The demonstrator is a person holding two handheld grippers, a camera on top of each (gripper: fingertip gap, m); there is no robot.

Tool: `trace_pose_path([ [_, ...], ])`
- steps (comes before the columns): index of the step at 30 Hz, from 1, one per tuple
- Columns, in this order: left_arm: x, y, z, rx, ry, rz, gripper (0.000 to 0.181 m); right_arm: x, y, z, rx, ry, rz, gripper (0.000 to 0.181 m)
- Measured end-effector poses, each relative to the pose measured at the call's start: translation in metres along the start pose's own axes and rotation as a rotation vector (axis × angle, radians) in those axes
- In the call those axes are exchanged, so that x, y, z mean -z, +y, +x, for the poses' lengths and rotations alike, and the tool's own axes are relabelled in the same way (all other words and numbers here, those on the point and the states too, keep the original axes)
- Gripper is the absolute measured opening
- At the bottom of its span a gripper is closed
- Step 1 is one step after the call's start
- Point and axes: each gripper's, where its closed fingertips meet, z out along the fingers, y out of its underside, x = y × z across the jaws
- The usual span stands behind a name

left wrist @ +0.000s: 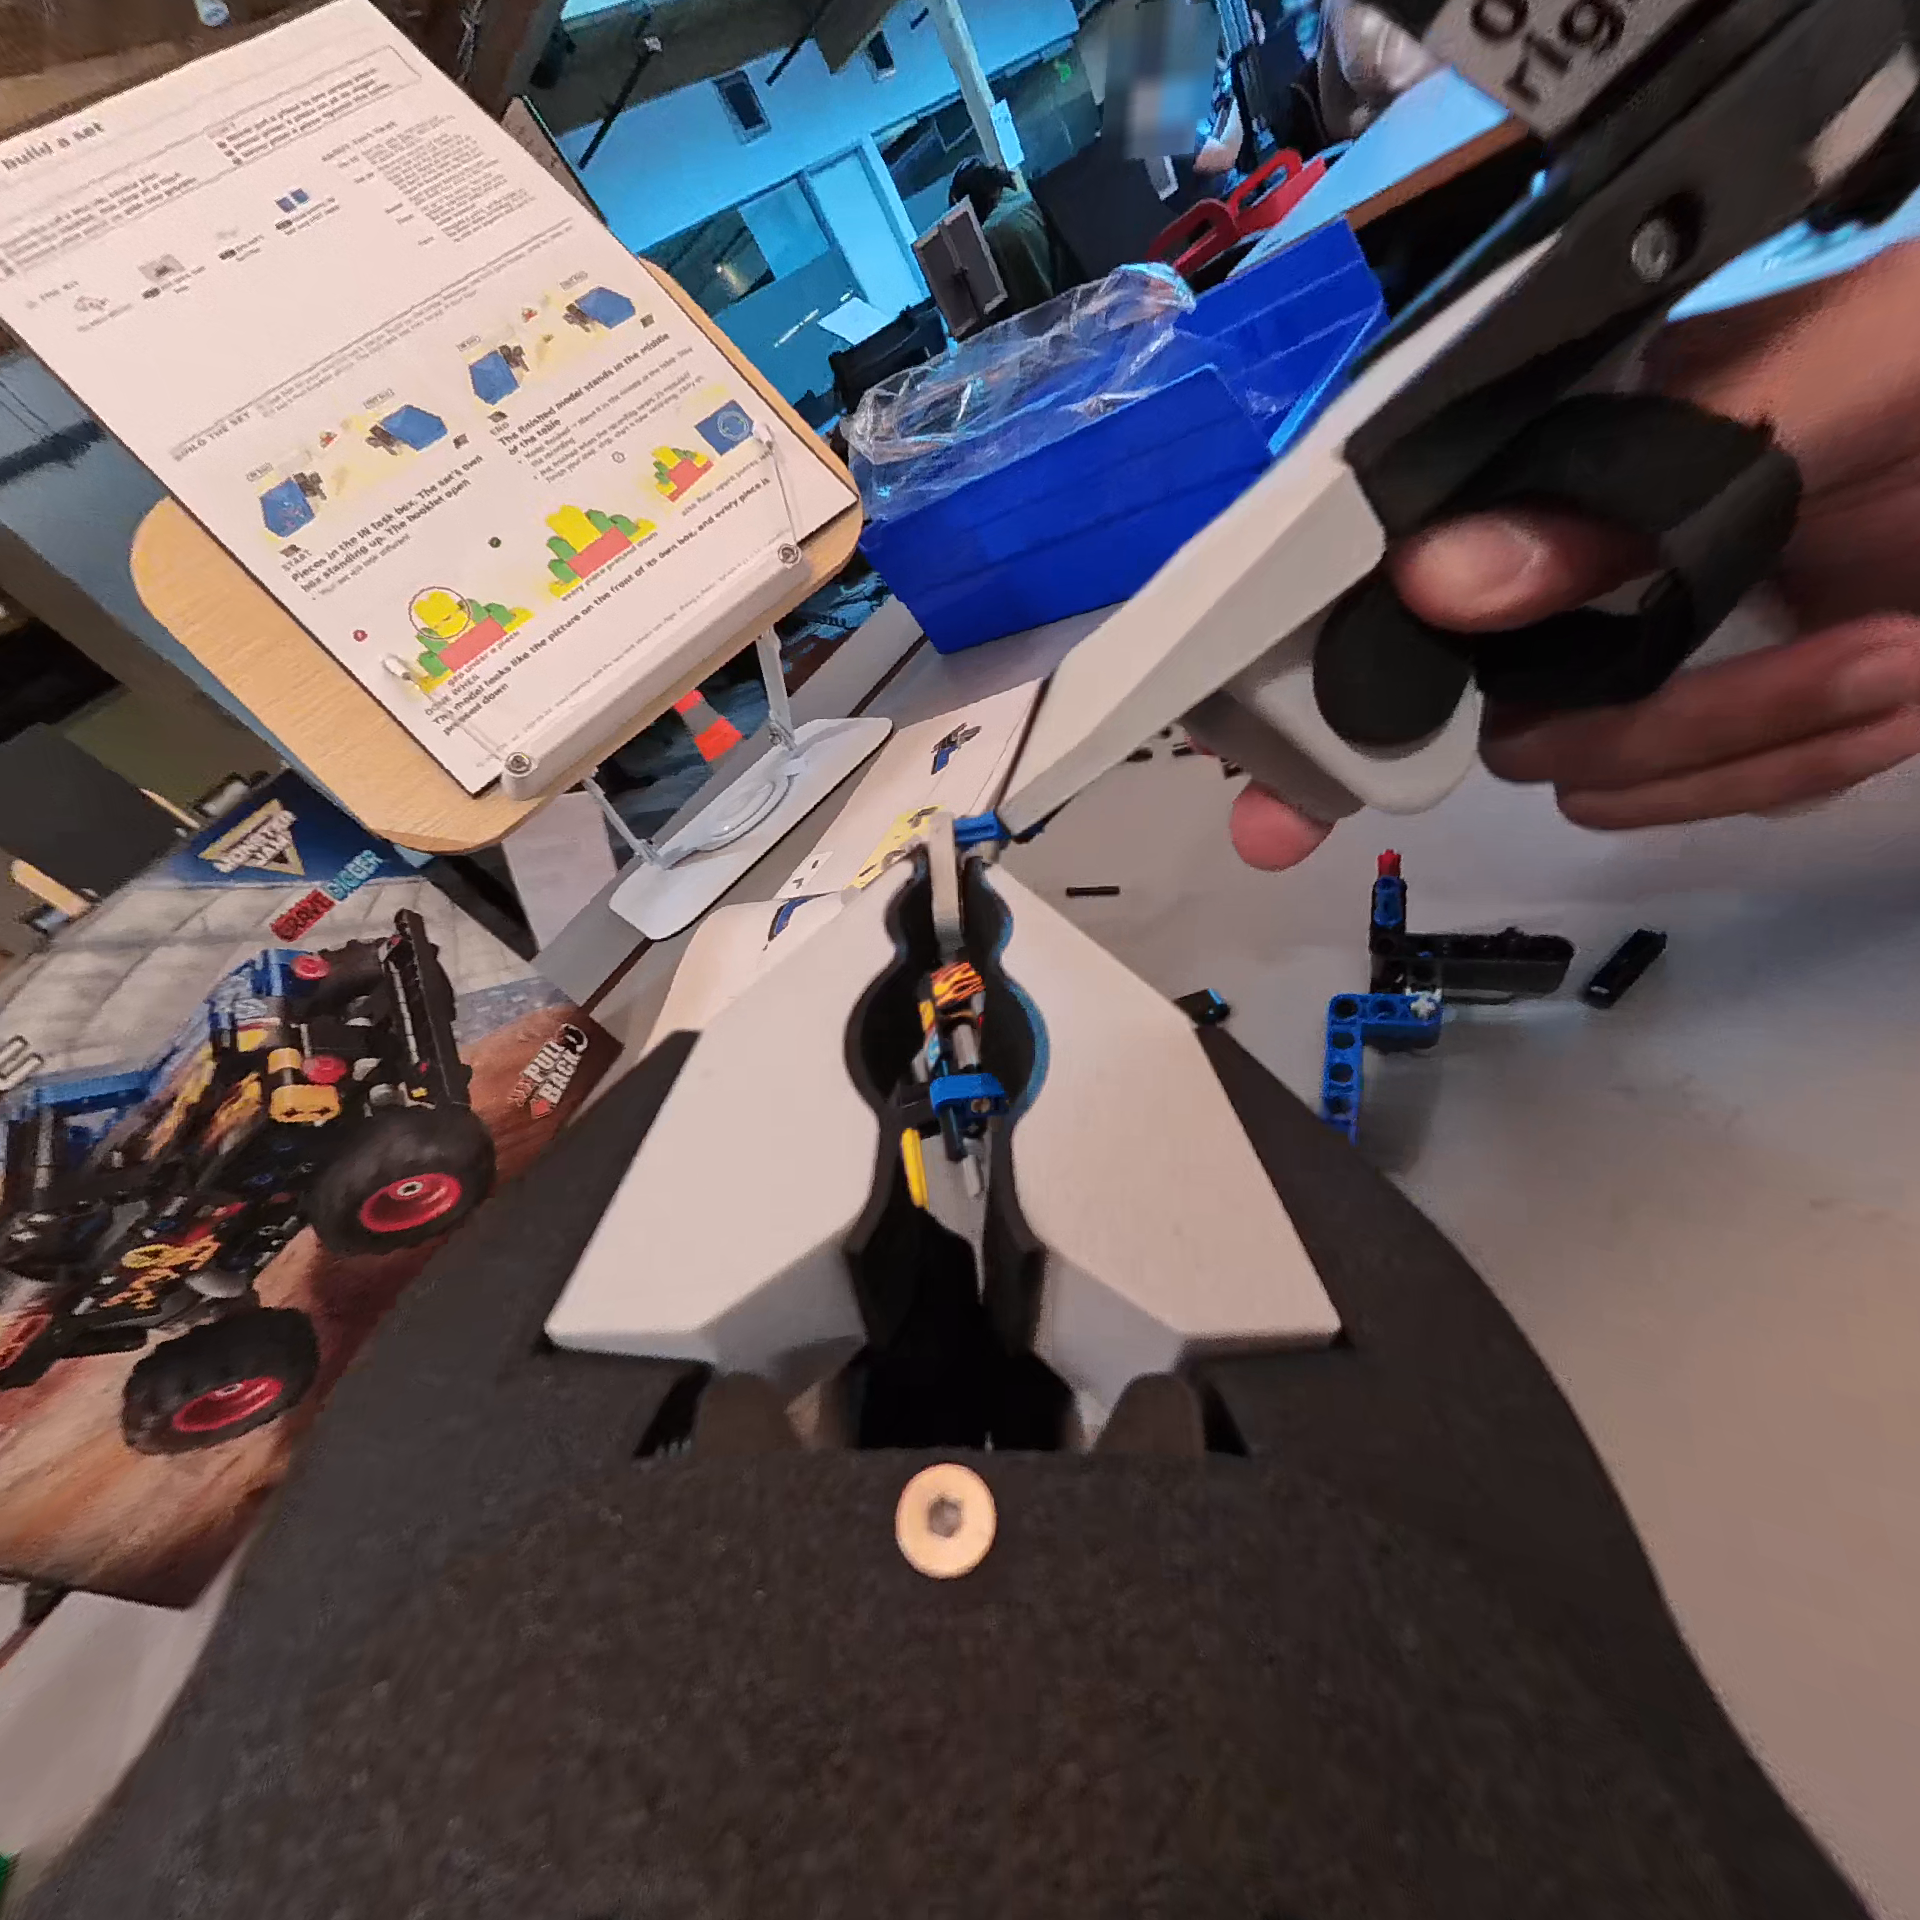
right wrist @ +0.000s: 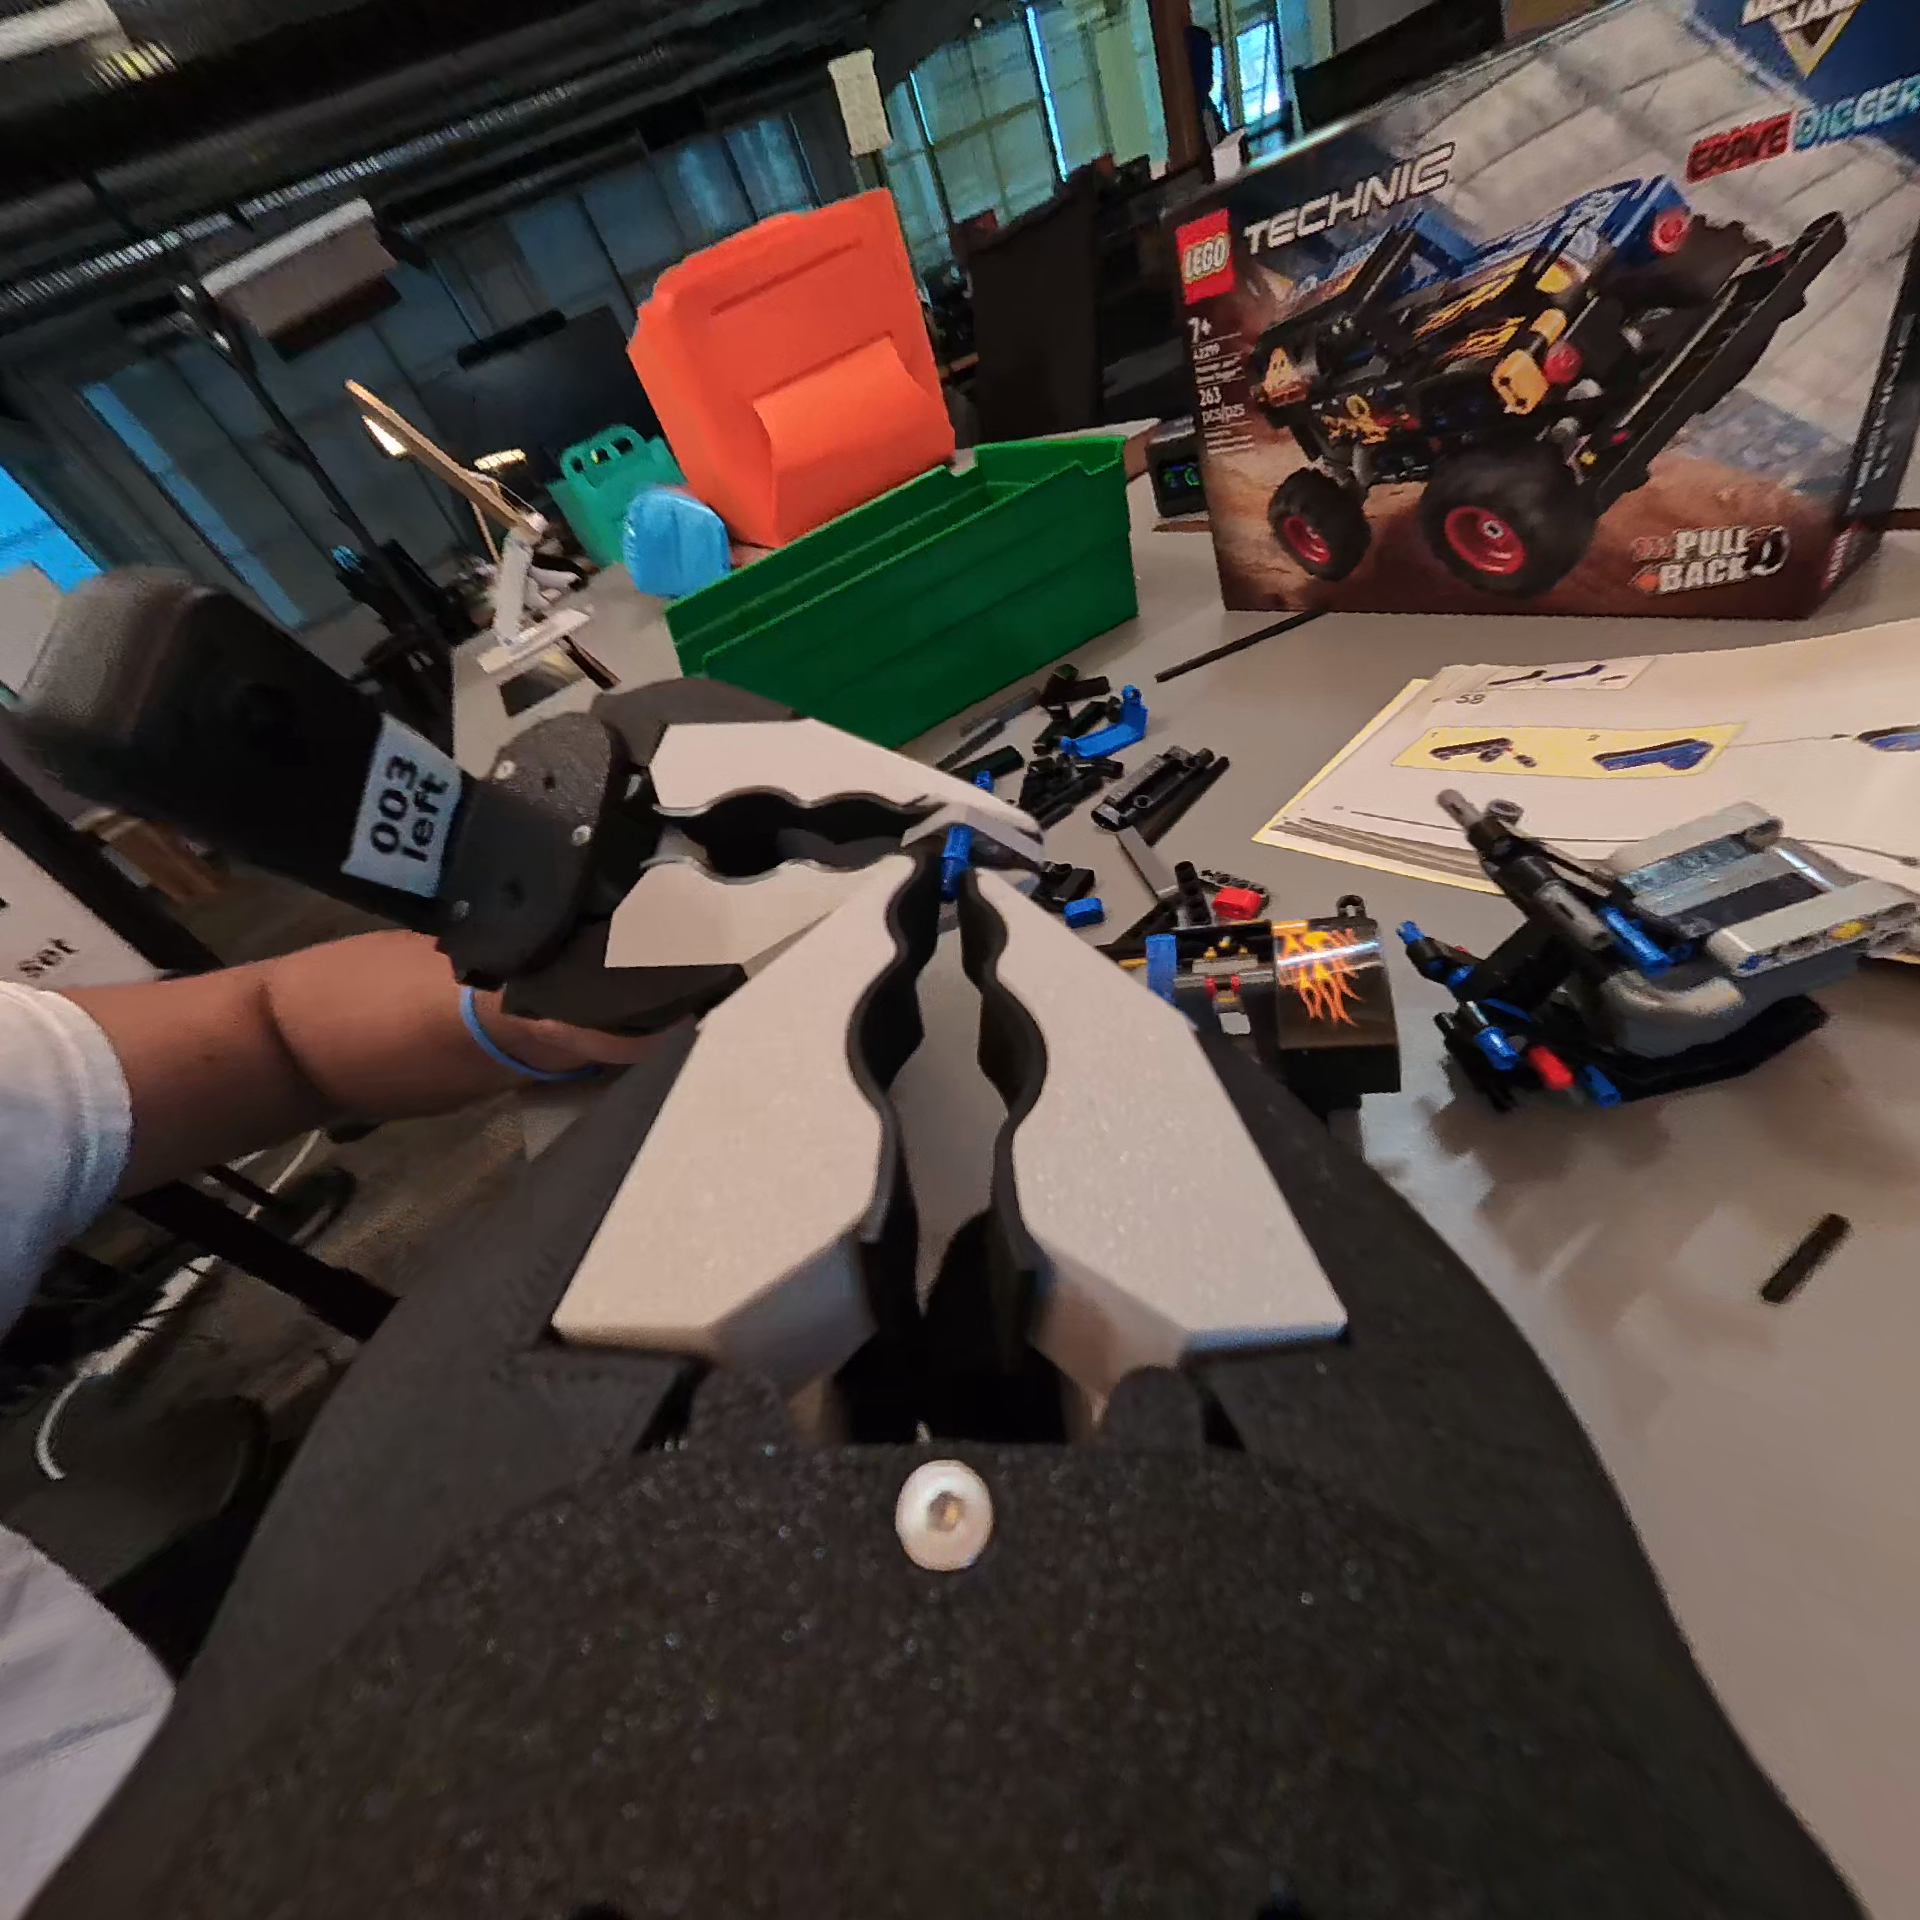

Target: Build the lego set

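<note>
The left gripper is clenched on a small sub-assembly, a slim stack of grey, black and blue pieces with a flame sticker, whose long axis runs straight along the fingers from the throat out to the tips; the jaws stand almost shut with only that piece between them; at the far end a small blue pin sticks out sideways just past the tips; the right gripper comes in from the right, and its narrow tips meet that blue pin end-on, nearly closed, though whether they pinch it or only touch it I cannot tell from either view; so the coming move, as I judge it, turns on the pin's axis lying across the left tool and in line with the right one, a push or pull along the right fingers while the left holds firm; both tools hang above the grey table, apart from it; further out lie the half-built truck chassis, a black block with flames, loose black and blue parts, the open instruction booklet, a green bin and the set's box; a printed sheet on a stand leans at the left.
</note>
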Motion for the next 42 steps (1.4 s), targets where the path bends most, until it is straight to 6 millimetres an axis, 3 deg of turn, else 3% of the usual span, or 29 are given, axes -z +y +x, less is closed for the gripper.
trace_pose_path([
  [15, -0.001, 0.004, 0.001, -0.138, -0.035, -0.023, 0.002, -0.001, 0.004, 0.001, -0.093, -0.045, 0.013, 0.003],
  [20, -0.002, 0.002, 0.004, 0.004, 0.032, -0.004, 0.001, -0.003, 0.006, 0.0, -0.089, -0.051, 0.017, 0.003],
  [26, 0.001, 0.001, 0.003, -0.164, 0.025, 0.007, 0.002, -0.003, 0.006, -0.003, -0.094, -0.091, -0.008, 0.003],
  [34, 0.001, 0.012, 0.014, -0.497, 0.036, -0.029, 0.002, 0.002, 0.025, 0.0, 0.01, -0.084, -0.16, 0.003],
  [38, 0.001, 0.013, 0.015, -0.477, 0.05, -0.032, 0.002, 0.001, 0.028, 0.002, 0.124, -0.029, -0.185, 0.003],
  [42, 0.001, 0.012, 0.014, -0.475, 0.048, -0.031, 0.002, -0.001, 0.027, 0.001, 0.081, -0.052, -0.164, 0.003],
])
